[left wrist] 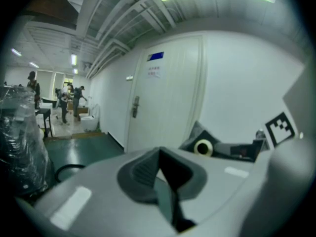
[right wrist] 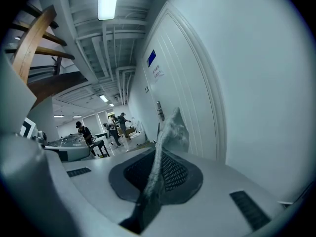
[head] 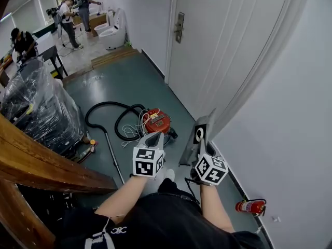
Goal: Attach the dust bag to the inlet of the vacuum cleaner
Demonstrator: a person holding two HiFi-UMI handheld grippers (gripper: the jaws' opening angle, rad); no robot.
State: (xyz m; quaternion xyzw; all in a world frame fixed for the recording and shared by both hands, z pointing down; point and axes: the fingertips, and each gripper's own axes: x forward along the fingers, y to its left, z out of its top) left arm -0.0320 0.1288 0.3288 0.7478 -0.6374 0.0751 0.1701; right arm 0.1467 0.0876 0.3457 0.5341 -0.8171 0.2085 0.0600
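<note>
Two tools are up in front of you, and only one has work in it. Your right tool (head: 202, 144) is clamped on the lower edge of the dust bag (head: 188, 145), a flat grey pouch that stands up edge-on from the tool, with the white door (head: 207, 51) beyond it. The right gripper view shows its fuzzy, felt-like fabric pinched between the cross-hatched dark pads (right wrist: 173, 174).

Holding it by the edge looks deliberate, since that leaves the bag's collar free. From the left tool's side the collar shows as a dark, stiff panel with a pale round ring (left wrist: 202, 147) about its opening, the part that has to go onto the inlet.

Your left tool (head: 154, 137) is closed on nothing, jaws together. It sits just beside the right one and apart from the bag, seemingly kept spare to steady the collar or the machine.

The vacuum cleaner (head: 157, 121), a red drum-shaped canister, sits on the green floor (head: 129, 82) ahead of and below both tools, well apart from the bag. Its black hose (head: 104, 108) is looped out past the left tool's outer side. The inlet itself cannot be made out from here. The bag appears to be on its way to the machine, and the fitting has not yet begun.
</note>
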